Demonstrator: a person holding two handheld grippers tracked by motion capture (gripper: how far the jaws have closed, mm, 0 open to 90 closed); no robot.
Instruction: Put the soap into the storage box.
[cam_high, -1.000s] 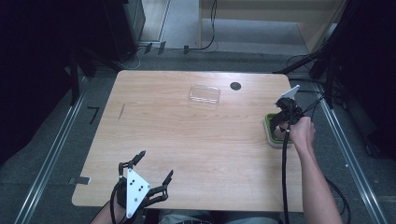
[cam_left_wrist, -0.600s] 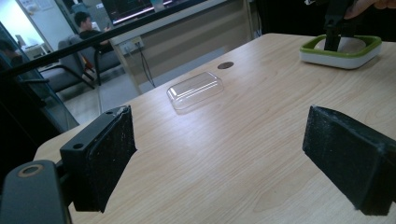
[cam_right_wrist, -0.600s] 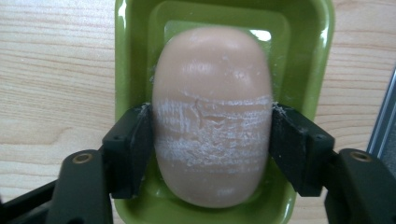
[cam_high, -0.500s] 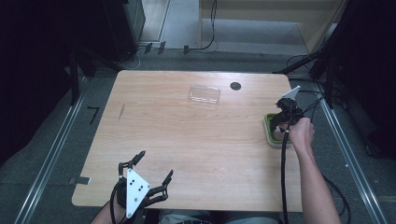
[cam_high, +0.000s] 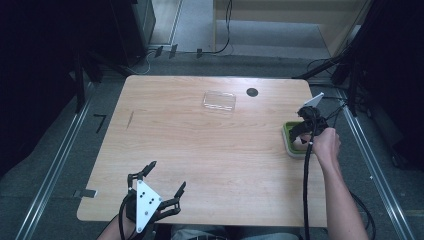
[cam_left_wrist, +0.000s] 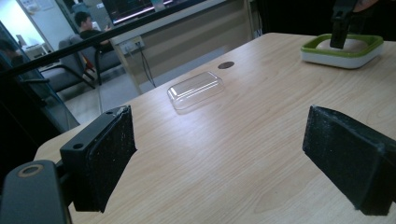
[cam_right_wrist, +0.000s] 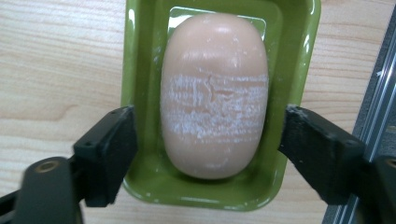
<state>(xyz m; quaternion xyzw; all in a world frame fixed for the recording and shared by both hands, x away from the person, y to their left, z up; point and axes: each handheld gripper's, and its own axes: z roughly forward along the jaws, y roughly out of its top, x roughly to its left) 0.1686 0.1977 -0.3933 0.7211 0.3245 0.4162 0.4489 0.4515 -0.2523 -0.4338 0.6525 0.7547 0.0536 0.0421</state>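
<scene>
Clear plastic lid (cam_high: 219, 101) lies flat on the far middle of the wood table (cam_high: 200, 150), open side down; in the left gripper view it's at (cam_left_wrist: 195, 89). Small dark round disc (cam_high: 252, 92) sits just right of it, near the far edge, apart from the lid; also at (cam_left_wrist: 226, 65). Thin dark mark (cam_high: 130, 119) on the left part of the tabletop. Metal rails (cam_high: 55, 165) run along both sides of the table on grey floor. Cables (cam_high: 225, 35) trail across the floor beyond the far edge. Behind the table, the left gripper view shows a person seated in a chair (cam_left_wrist: 88, 32) and a screen (cam_left_wrist: 135, 7).
</scene>
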